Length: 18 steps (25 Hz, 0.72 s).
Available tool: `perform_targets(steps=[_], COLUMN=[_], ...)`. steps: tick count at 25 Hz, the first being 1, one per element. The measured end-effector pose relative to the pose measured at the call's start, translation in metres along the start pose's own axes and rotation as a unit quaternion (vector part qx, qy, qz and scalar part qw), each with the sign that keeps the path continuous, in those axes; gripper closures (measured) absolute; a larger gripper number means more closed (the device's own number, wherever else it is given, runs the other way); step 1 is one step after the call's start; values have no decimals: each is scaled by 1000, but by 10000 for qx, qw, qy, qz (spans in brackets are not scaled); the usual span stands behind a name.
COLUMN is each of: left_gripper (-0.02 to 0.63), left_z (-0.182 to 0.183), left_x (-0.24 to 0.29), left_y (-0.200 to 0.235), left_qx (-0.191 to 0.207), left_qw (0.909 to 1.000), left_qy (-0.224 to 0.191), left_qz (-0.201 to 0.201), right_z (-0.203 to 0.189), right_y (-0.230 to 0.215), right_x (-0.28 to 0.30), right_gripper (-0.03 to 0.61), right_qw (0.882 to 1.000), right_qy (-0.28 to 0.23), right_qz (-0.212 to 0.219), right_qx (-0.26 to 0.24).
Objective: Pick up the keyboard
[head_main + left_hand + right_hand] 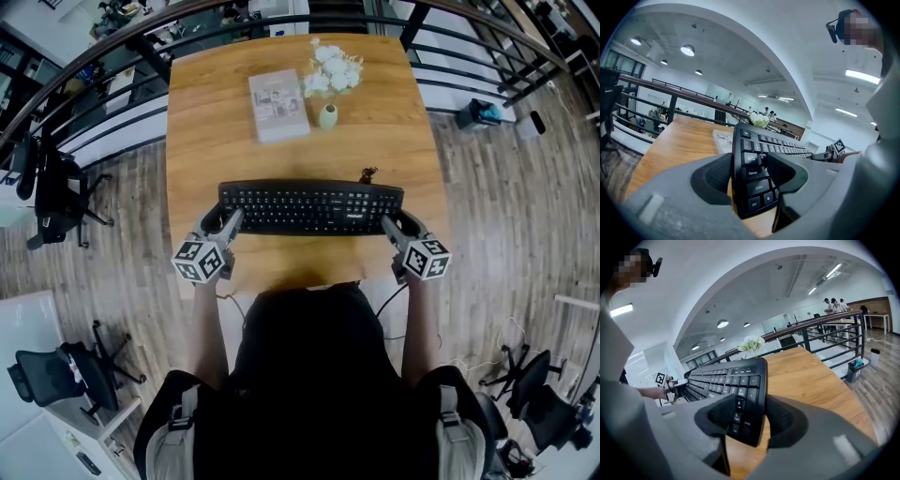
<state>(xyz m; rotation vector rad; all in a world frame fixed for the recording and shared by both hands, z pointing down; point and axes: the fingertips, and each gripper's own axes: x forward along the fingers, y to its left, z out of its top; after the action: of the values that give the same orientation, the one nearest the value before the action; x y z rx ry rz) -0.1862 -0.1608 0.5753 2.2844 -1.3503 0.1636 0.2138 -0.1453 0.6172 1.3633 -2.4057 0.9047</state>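
Standing by, I see the black keyboard [310, 208] stretched across the front part of the table [206, 112], parallel to the table's near edge and, as far as I can judge, hanging just clear of the wood rather than resting on it. The left gripper [223, 221] is clamped over the keyboard's left short end and the right gripper [398, 223] over its right short end. In each gripper view the pads sit one on the key side and one on the underside, with the end of the board wedged between them, so neither is loose. It looks like a stiff plastic slab, light for its length, which should not sag between two end holds. The casing is smooth, though, and the keys give under pressure, so the grip could creep if one end tips ahead of the other. Taking it at both ends, as here, seems the sensible hold, and keeping it level matters most. A small dark thing [367, 174] at the keyboard's back edge may be its cable, too small to tell, and it could tug. Farther back on the table lie a book [277, 105], a little vase [327, 116] and white flowers [332, 70], well apart from the keyboard.
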Motion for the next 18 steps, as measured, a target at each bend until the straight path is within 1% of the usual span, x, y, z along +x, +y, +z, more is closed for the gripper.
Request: perform_targets(steps=[8, 18], left_gripper=[374, 374], left_z=[16, 27], left_x=[-9, -23], left_y=[5, 9], left_qx=[35, 100], left_qw=[9998, 9993], left_qy=[-188, -324], left_qz=[35, 138], right_z=[19, 28], right_y=[13, 26], right_x=[2, 7], right_gripper=[380, 380], right_qw=[9998, 9993], right_qy=[-89, -149], right_qz=[40, 116], right_qx=[-185, -318])
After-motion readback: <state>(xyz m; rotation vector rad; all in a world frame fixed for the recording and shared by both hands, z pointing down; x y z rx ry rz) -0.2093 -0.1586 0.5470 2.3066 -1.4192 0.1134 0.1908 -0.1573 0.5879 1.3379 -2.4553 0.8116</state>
